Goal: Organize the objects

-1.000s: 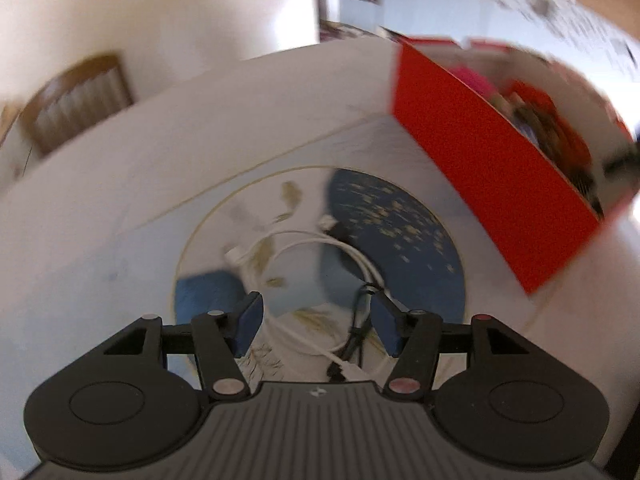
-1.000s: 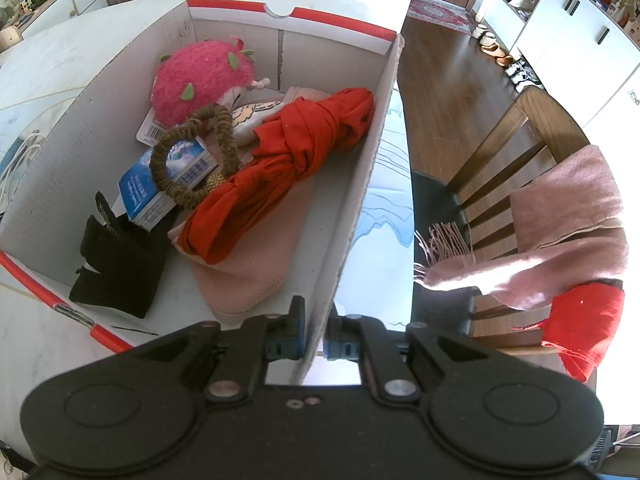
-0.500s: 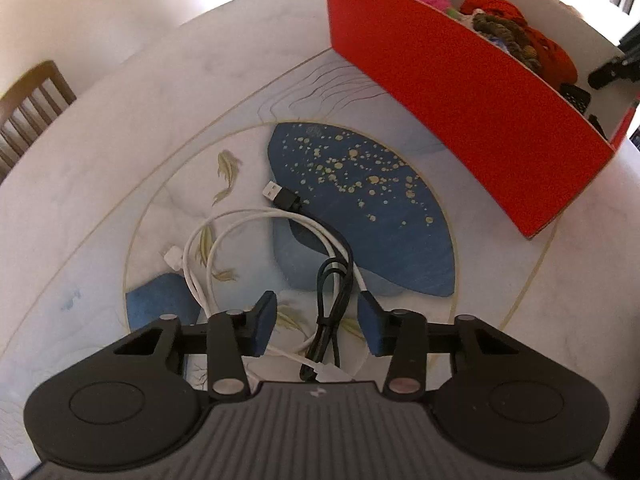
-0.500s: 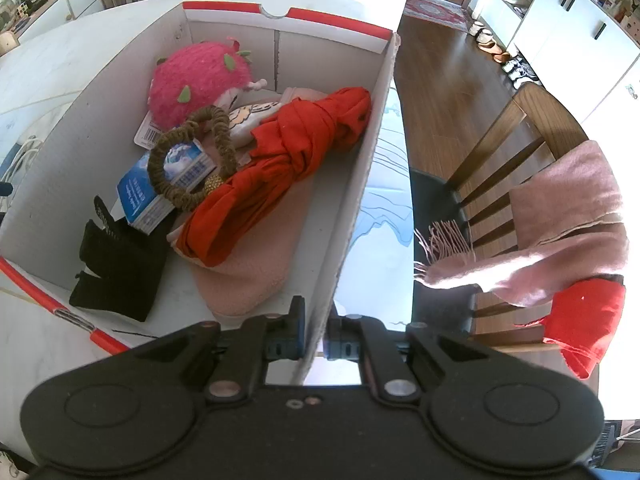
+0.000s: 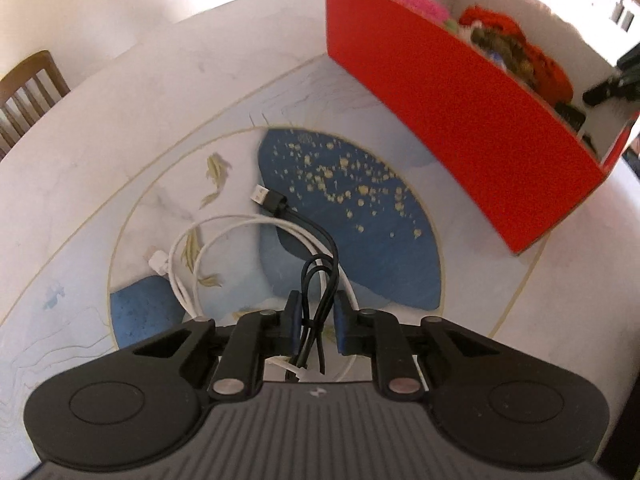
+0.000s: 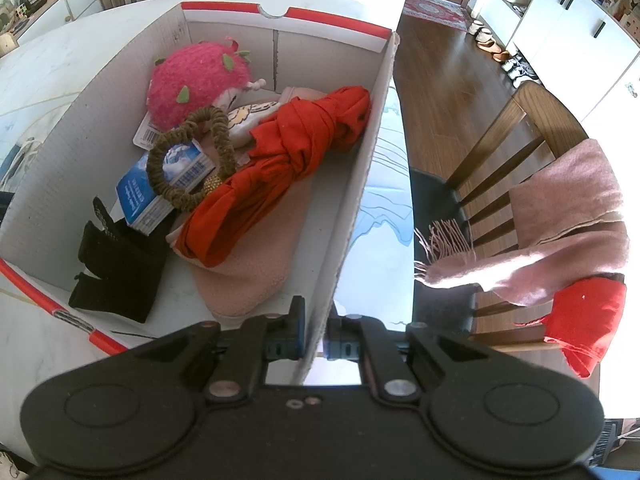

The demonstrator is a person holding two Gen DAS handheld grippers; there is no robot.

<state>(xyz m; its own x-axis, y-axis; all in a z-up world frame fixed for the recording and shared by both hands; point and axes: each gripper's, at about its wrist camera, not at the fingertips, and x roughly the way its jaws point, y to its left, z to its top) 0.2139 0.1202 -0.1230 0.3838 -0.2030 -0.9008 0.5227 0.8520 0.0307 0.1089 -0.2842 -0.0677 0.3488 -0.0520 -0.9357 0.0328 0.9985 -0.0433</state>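
Observation:
A black cable (image 5: 320,280) and a white cable (image 5: 208,248) lie tangled on the table's painted disc. My left gripper (image 5: 316,322) is low over them, its jaws nearly closed around the black cable's loop, with a small gap on each side. The red cardboard box (image 5: 460,120) stands to the right. My right gripper (image 6: 314,334) is shut on the box's right wall (image 6: 360,184). Inside lie a pink plush (image 6: 196,80), a red cloth (image 6: 288,152), a brown scrunchie (image 6: 188,160), a blue packet (image 6: 160,188) and a black item (image 6: 116,264).
A wooden chair (image 6: 520,152) draped with a pink scarf (image 6: 560,232) and a red cloth (image 6: 584,320) stands right of the table. Another chair (image 5: 28,92) is at the far left. The table edge (image 6: 404,200) runs just right of the box.
My left gripper has dropped onto the cables and its jaws have narrowed around the black cable. The right gripper and the box have barely moved.

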